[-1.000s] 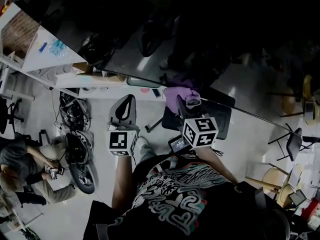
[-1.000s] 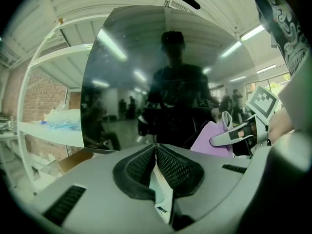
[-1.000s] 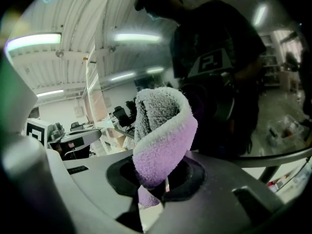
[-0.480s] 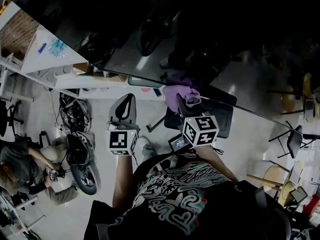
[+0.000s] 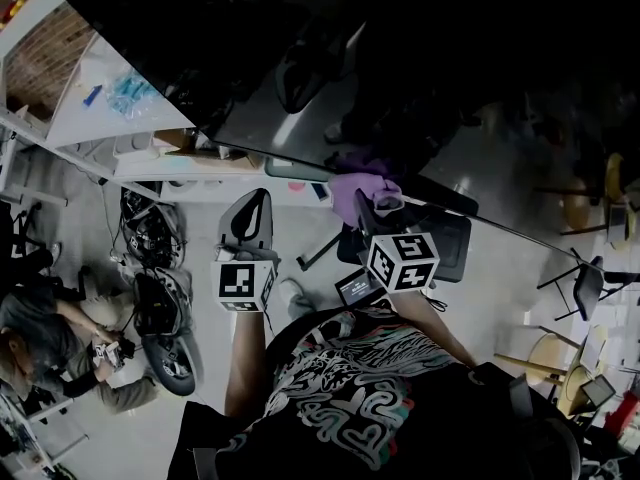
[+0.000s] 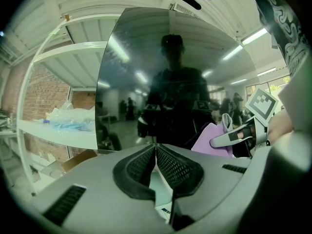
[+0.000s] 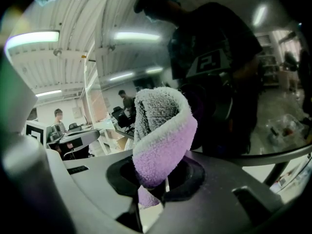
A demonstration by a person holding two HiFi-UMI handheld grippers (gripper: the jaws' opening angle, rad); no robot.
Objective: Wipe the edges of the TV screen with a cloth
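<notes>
two hand-held grippers: right hand-held gripper [image 7: 158, 179] clamps one cloth [image 7: 163, 130].

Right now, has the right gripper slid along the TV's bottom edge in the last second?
No. The right gripper holds the cloth at the same stretch of the TV's lower edge as before.

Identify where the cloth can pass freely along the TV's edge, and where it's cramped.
Free: the lower edge of the TV screen right of the cloth. Crowded: its left corner, hemmed by the shelf with plastic bags and cardboard box.
</notes>
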